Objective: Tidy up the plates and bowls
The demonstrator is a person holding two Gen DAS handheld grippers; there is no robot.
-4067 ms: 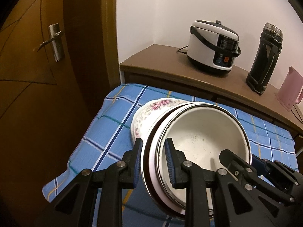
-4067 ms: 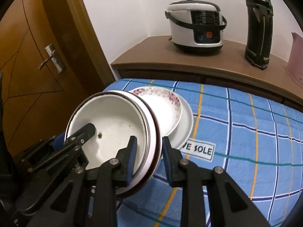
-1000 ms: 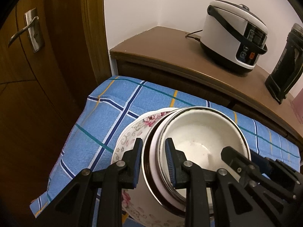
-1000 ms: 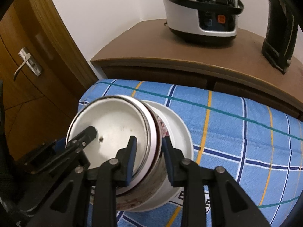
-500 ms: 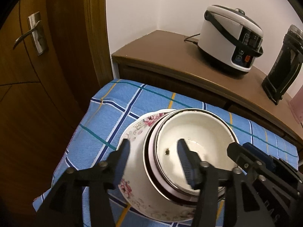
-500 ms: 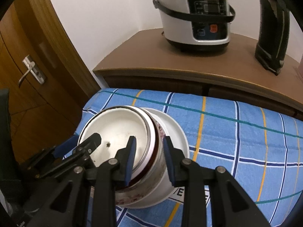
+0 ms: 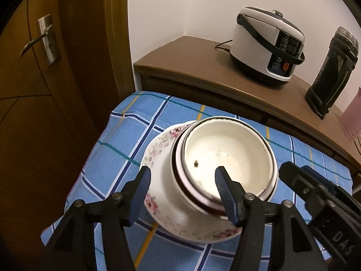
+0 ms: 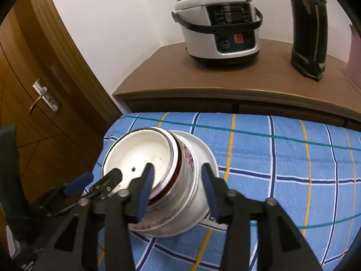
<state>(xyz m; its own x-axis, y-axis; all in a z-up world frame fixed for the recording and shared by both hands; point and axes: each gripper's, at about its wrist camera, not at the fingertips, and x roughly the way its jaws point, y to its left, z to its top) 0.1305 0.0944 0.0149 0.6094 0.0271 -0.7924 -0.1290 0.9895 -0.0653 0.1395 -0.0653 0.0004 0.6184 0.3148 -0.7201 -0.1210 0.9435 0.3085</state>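
Both tongs spread apart, straddling opposite rims of the nested white enamel bowls [image 7: 227, 158]: left tongs [image 7: 182, 187] nearest, right tongs [image 8: 178, 180] alongside. Stack resting on floral plate [image 7: 158, 149], blue checked worktop [image 8: 282, 158]; retreat straight back.

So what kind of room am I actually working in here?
Most likely a home kitchen or dining corner: a rice cooker and a black thermos stand on a wooden sideboard, nested bowls sit on a blue checked tablecloth, and a wooden door is alongside.
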